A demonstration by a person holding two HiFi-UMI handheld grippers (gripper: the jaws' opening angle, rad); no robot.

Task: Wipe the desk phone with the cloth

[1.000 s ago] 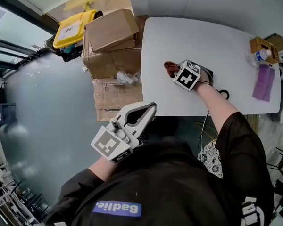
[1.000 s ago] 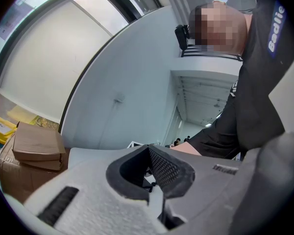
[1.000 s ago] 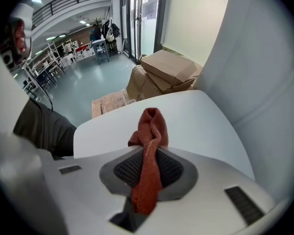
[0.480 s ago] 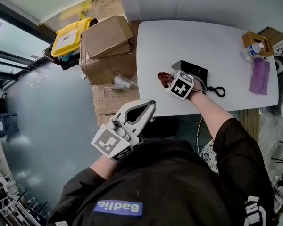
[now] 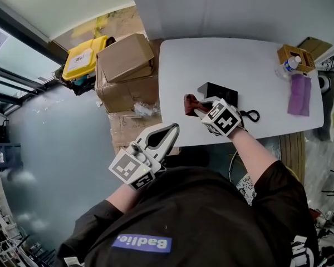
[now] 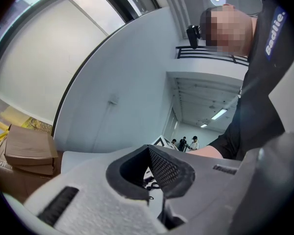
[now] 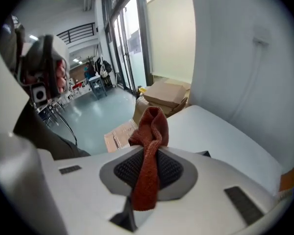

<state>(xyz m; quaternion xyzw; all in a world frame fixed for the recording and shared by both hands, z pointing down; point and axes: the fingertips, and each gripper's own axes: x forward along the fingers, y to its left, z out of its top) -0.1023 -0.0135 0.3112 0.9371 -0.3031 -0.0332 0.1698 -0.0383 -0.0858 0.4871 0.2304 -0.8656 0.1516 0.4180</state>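
Observation:
A black desk phone [image 5: 218, 91] sits near the front edge of the white table [image 5: 250, 54], its coiled cord [image 5: 250, 115] trailing to the right. My right gripper [image 5: 199, 109] hovers over the phone's front left corner, shut on a rust-red cloth [image 5: 190, 103] that bunches out past the jaw tips. In the right gripper view the cloth [image 7: 149, 151] is pinched between the pads and hangs over them. My left gripper [image 5: 171, 129] is held off the table beside the person's torso, jaws together with nothing in them [image 6: 152, 165].
Cardboard boxes [image 5: 127, 65] and a yellow case [image 5: 83, 49] stand on the floor left of the table. At the table's right end are a water bottle [image 5: 286, 65], a small wooden box [image 5: 295, 53] and a purple cloth [image 5: 299, 95].
The right gripper with the cloth has drawn back over the phone toward the front left, uncovering most of the phone. The left gripper has stayed where it was.

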